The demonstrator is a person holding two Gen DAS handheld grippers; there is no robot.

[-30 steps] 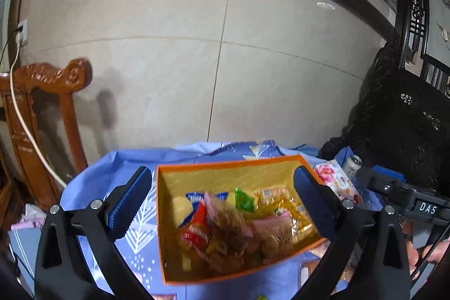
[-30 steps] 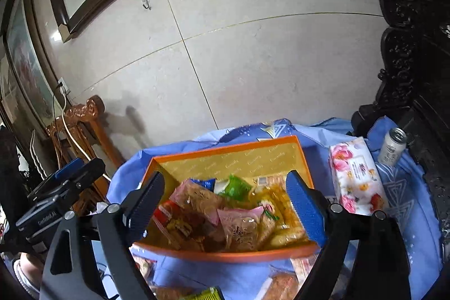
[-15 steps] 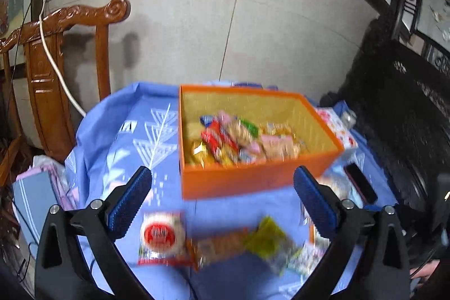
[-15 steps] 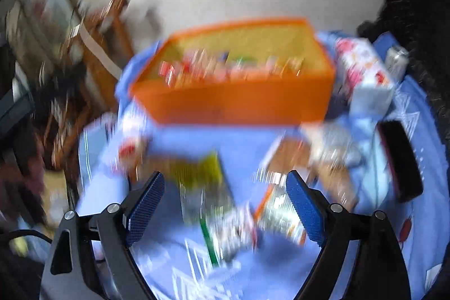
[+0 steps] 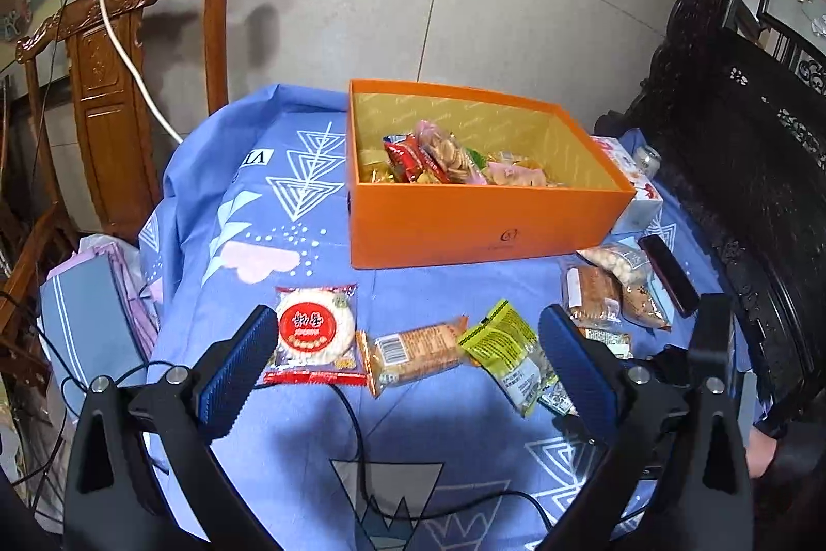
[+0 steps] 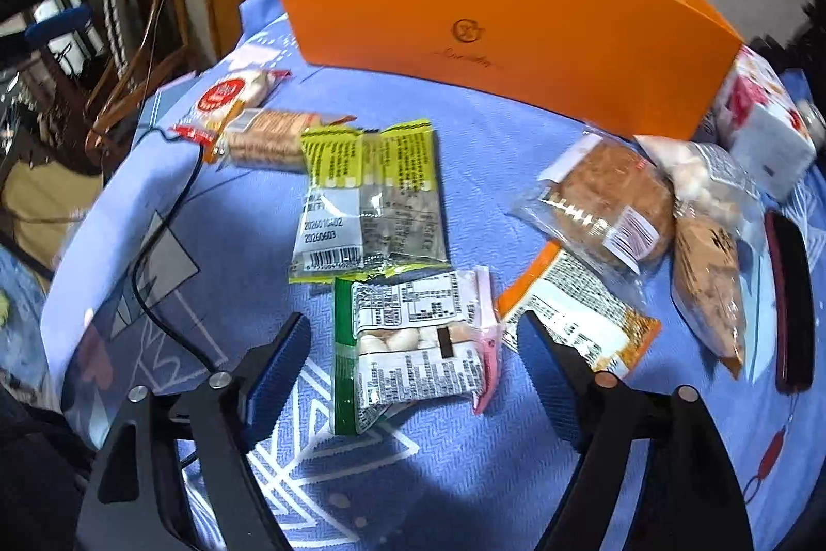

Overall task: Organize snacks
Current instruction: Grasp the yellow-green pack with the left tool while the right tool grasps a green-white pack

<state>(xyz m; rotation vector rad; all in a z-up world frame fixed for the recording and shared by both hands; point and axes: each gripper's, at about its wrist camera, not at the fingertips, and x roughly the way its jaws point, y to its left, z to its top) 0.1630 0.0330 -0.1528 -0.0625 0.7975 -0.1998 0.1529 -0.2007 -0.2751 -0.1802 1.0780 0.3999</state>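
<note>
An orange box (image 5: 485,220) holding several snack packets stands at the back of the blue cloth; it also shows in the right wrist view (image 6: 495,34). Loose snacks lie in front of it: a round red-label rice cracker (image 5: 316,334), a brown biscuit pack (image 5: 415,352) and a yellow-green packet (image 5: 508,352). My left gripper (image 5: 408,370) is open and empty, held above these. My right gripper (image 6: 413,355) is open, low over a green-and-pink edged packet (image 6: 413,344) lying between its fingers. The yellow-green packet (image 6: 369,200) lies just beyond.
Right of the right gripper lie an orange-edged packet (image 6: 578,313), a round cake pack (image 6: 609,205) and a brown bag (image 6: 707,272). A dark phone (image 6: 790,298), a floral tissue pack (image 6: 764,122) and a can (image 5: 648,158) sit at the right. A black cable (image 6: 155,241) crosses the cloth. A wooden chair (image 5: 118,86) stands left.
Both grippers have pulled back from over the orange box and tipped down toward the loose snacks. The right gripper has come low over the green-and-pink packet.
</note>
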